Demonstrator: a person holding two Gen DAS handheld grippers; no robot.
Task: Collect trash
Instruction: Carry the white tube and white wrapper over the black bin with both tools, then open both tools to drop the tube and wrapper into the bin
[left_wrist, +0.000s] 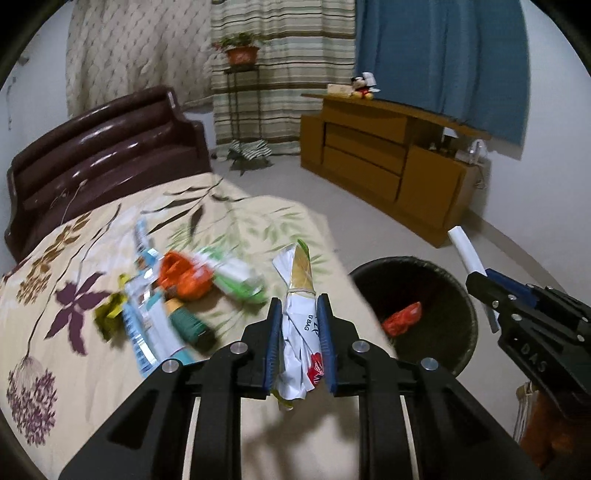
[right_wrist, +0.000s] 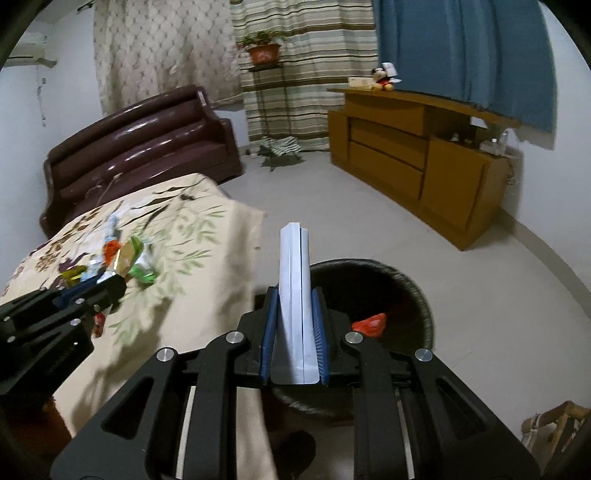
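Note:
My left gripper (left_wrist: 300, 306) is shut on a crumpled white plastic bag wrapper (left_wrist: 301, 332) with a tan tip, held over the edge of the bed. My right gripper (right_wrist: 294, 295) is shut on a folded white paper (right_wrist: 291, 288) standing upright above the black bin (right_wrist: 413, 295). The same paper (left_wrist: 466, 252) shows in the left wrist view at the right. A red wrapper (left_wrist: 402, 318) lies inside the bin (left_wrist: 458, 343). Several pieces of trash (left_wrist: 177, 295) remain on the floral bedsheet (left_wrist: 74, 280): an orange wrapper, green-white packets, a blue-silver strip, a dark green tube.
A dark brown sofa (left_wrist: 107, 147) stands behind the bed. A wooden cabinet (left_wrist: 388, 162) is at the far right wall, with a plant stand (left_wrist: 242, 92) before the curtains. Bare grey floor (right_wrist: 369, 221) lies around the bin. A woven stool (right_wrist: 554, 424) is at lower right.

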